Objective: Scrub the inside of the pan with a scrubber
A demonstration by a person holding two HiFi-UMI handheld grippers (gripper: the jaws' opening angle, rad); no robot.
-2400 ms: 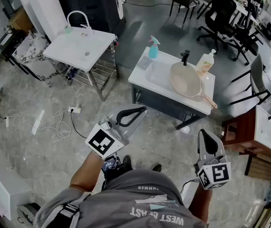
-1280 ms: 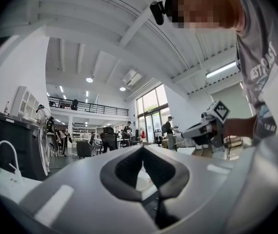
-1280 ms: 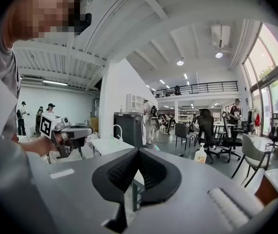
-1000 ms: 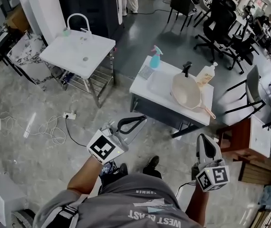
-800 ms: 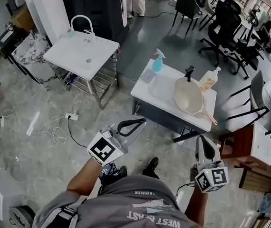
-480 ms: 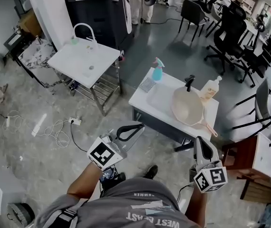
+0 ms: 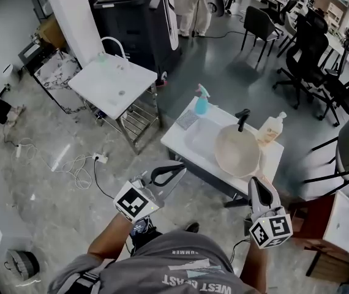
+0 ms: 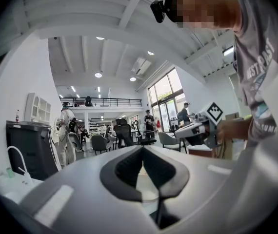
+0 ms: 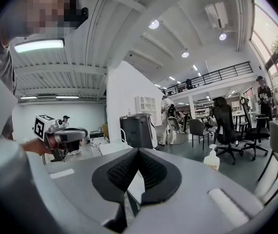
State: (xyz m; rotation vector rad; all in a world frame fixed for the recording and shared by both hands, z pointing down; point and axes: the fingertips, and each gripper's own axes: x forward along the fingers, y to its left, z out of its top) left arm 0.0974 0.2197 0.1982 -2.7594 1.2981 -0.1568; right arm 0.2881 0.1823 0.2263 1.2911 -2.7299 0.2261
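The pan [image 7: 237, 150] is sitting tilted in the basin [image 7: 200, 141] of a white table [image 7: 176, 144] ahead of the person, its pale inside facing up and nothing touching it. A black tap [image 7: 242, 119] is standing just behind the pan, a soap bottle [image 7: 271, 129] is standing at the table's far right corner, and a blue spray bottle [image 7: 201, 98] is standing at the far left corner. A flat grey pad [image 7: 188, 119] is lying beside the spray bottle; it is probably the scrubber, though it is showing too small to be sure. The left gripper [image 7: 180, 166] is hanging in the air on the near side of the table, well apart from the pan, with its jaws meeting at the tips and carrying nothing. The right gripper [image 7: 255, 181] is hanging near the table's front right edge, its jaws likewise pressed together on nothing. Further left, a second white table [image 7: 114, 81] with a curved tap is standing by a dark cabinet [image 7: 141, 17], office chairs [image 7: 309, 48] are crowding the far right, and a white cable [image 7: 76, 164] is trailing over the floor
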